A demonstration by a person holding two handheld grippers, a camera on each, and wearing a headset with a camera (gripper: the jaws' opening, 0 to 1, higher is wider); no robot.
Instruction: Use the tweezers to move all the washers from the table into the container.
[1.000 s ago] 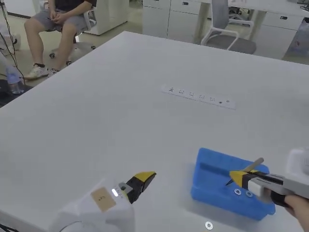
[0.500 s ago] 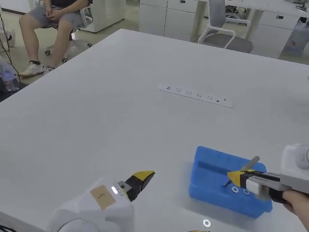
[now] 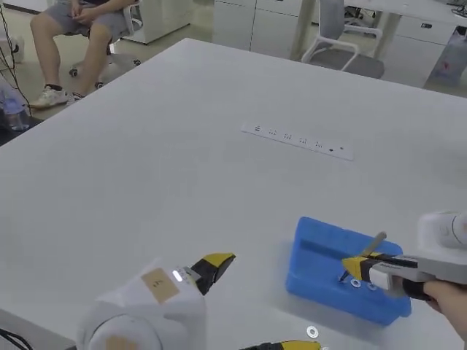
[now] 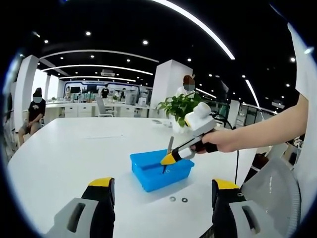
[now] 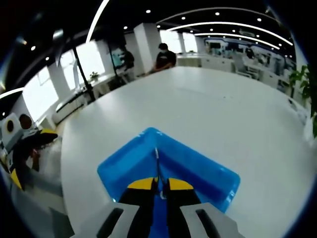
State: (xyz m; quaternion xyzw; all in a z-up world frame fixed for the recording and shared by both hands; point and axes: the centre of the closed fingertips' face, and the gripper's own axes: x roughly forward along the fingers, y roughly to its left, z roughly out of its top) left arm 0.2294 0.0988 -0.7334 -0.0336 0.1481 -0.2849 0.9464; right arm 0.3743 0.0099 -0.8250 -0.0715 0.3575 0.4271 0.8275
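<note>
— What sort of room is it?
— An open office: a wide white table with a power strip, a grey office chair and white cabinets behind it.
— And the light?
— Long ceiling strips, a white pillar, a potted plant.

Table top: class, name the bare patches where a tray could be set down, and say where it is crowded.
Free: the wide stretch beyond the power strip, and the span between it and the left gripper. Crowded: near right, where the right gripper holds tweezers over the blue container, washers lying in front.
</note>
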